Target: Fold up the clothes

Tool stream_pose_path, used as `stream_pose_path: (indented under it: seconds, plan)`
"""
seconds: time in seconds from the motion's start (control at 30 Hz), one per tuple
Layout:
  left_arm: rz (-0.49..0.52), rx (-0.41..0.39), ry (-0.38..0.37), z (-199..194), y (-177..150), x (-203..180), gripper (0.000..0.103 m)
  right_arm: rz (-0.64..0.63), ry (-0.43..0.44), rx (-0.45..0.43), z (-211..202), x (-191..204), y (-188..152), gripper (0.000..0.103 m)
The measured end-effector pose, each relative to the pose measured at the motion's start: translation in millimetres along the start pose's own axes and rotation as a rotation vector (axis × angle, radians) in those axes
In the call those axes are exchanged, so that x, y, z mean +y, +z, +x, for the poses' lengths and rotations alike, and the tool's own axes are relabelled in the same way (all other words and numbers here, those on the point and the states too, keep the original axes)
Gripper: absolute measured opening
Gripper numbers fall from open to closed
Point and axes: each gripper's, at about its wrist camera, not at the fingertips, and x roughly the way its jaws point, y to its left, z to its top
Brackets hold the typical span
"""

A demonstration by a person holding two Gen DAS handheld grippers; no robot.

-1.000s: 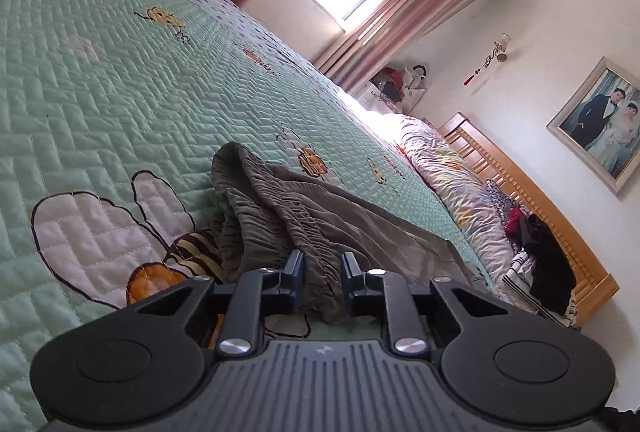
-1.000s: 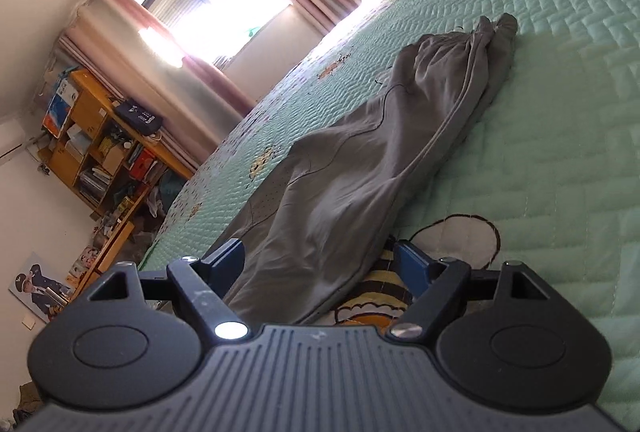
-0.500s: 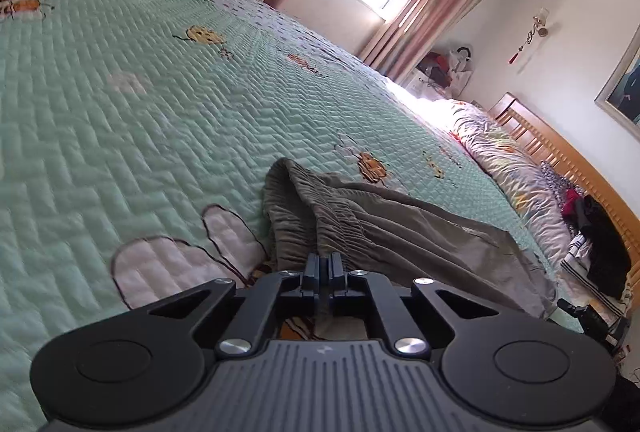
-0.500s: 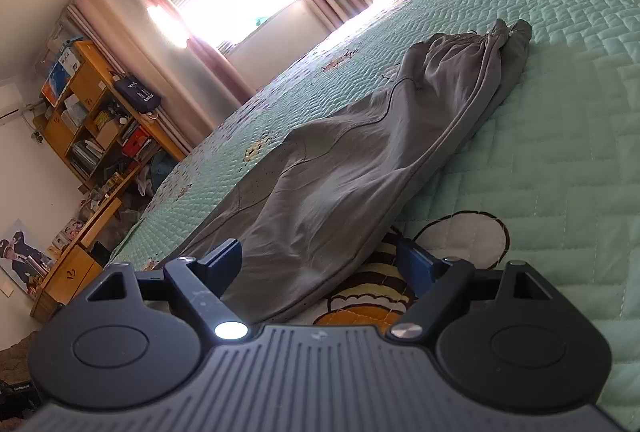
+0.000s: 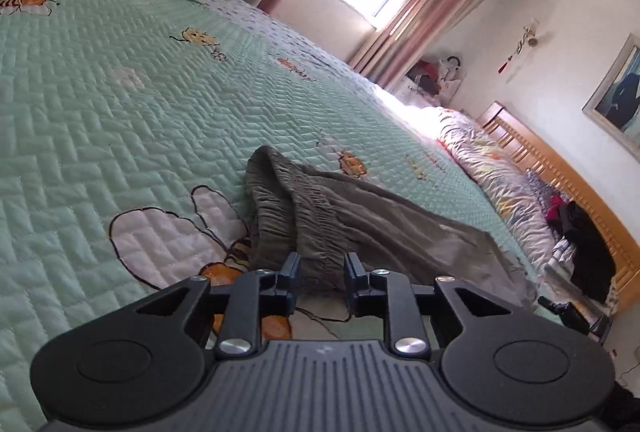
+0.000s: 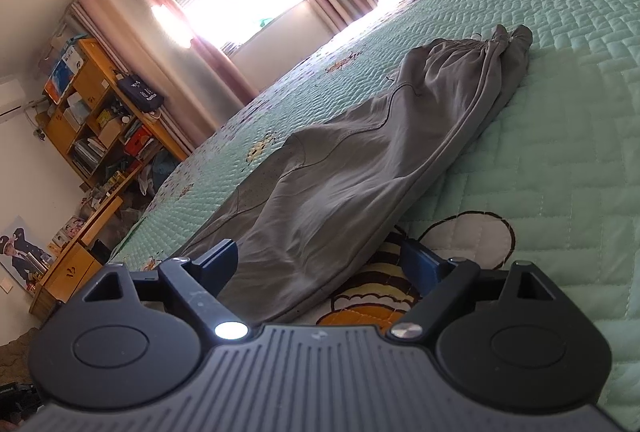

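Note:
Grey trousers (image 5: 360, 216) lie stretched out on a mint-green quilted bedspread (image 5: 140, 104). Their gathered waistband is right in front of my left gripper (image 5: 320, 268). Its jaws are opening a little way, with the waistband's edge lying between them and not pinched. In the right wrist view the trousers (image 6: 360, 160) run away from me, cuffs bunched at the far end. My right gripper (image 6: 320, 264) is spread wide and still opening. The near end of the trousers lies loose between its fingers (image 6: 216, 260).
A flowered quilt (image 5: 492, 168) and a wooden headboard (image 5: 560, 168) close off the bed's head end, with dark clothes (image 5: 588, 244) piled there. A wooden shelf unit (image 6: 100, 112) and desk stand beyond the bed's far side. Curtains frame a bright window (image 6: 240, 0).
My left gripper shut at the waistband's edge half a second ago and has parted again, drawing back slightly. The right gripper's fingers have spread a little wider. The trousers lie as before.

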Motion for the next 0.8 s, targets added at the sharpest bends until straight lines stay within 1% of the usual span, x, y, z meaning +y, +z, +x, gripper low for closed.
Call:
stream_pose_path:
  seconds: [0.03, 0.1, 0.13, 0.17, 0.27, 0.3, 0.37, 0.4, 0.47, 0.53, 0.6, 0.67, 0.8]
  plan:
    - [-0.007, -0.011, -0.018, -1, -1, -4, 0.029, 0.010, 0.001, 0.003, -2, 1, 2, 0.089]
    - [0.011, -0.023, -0.052, -2, -7, -20, 0.043, 0.008, 0.008, -0.004, -8, 6, 3, 0.089]
    - [0.019, -0.020, -0.066, -1, -11, -28, 0.046, -0.016, 0.026, -0.001, -10, 13, 3, 0.089]
    - [0.032, -0.012, -0.078, 2, -15, -38, 0.048, -0.041, 0.044, 0.003, -13, 19, 2, 0.089]
    - [0.076, 0.019, -0.120, 15, -26, -60, 0.048, -0.128, 0.112, 0.060, -13, 43, -8, 0.089]
    - [0.089, 0.037, -0.115, 20, -28, -63, 0.048, -0.162, 0.125, 0.071, -13, 52, -11, 0.089]
    - [0.124, 0.067, -0.071, 28, -30, -66, 0.048, -0.207, 0.144, 0.088, -13, 62, -17, 0.089]
    - [0.135, 0.072, -0.048, 29, -29, -63, 0.048, -0.208, 0.145, 0.094, -13, 62, -19, 0.089]
    - [0.134, 0.067, 0.001, 26, -25, -52, 0.048, -0.209, 0.147, 0.105, -13, 62, -22, 0.089]
    - [0.122, 0.051, 0.035, 17, -20, -38, 0.049, -0.182, 0.128, 0.120, -11, 54, -24, 0.089]
    - [0.128, 0.033, 0.041, 9, -12, -28, 0.049, -0.150, 0.115, 0.132, -8, 48, -24, 0.089]
    - [0.133, 0.023, 0.028, 6, -4, -21, 0.049, -0.116, 0.111, 0.140, -5, 44, -24, 0.089]
    - [0.165, 0.044, 0.020, 16, 11, -16, 0.049, -0.130, 0.099, 0.142, -1, 46, -28, 0.089]
